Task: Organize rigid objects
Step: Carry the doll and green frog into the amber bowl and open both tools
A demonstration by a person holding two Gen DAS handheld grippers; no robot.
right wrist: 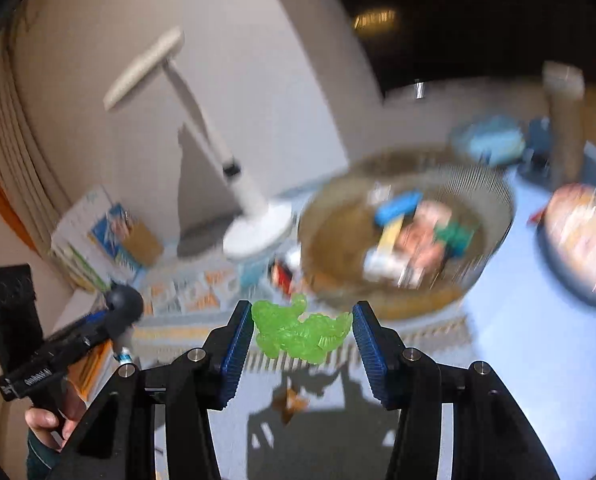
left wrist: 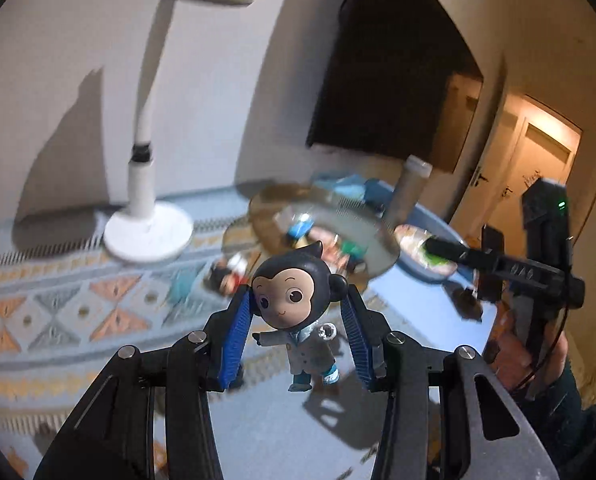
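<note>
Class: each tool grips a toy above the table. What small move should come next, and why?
Probably carry both toward the round basket: the left tool clamps the monkey figure, the right tool the green toy, and toys already lie in that basket.

Bowl (right wrist: 494,248) contents blurred beyond telling

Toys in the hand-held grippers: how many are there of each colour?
Black-headed monkey figure, in the left hand-held gripper: 1
Green see-through toy, in the right hand-held gripper: 1
Total: 2 held toys
The toys in the round basket are too blurred to count.
</note>
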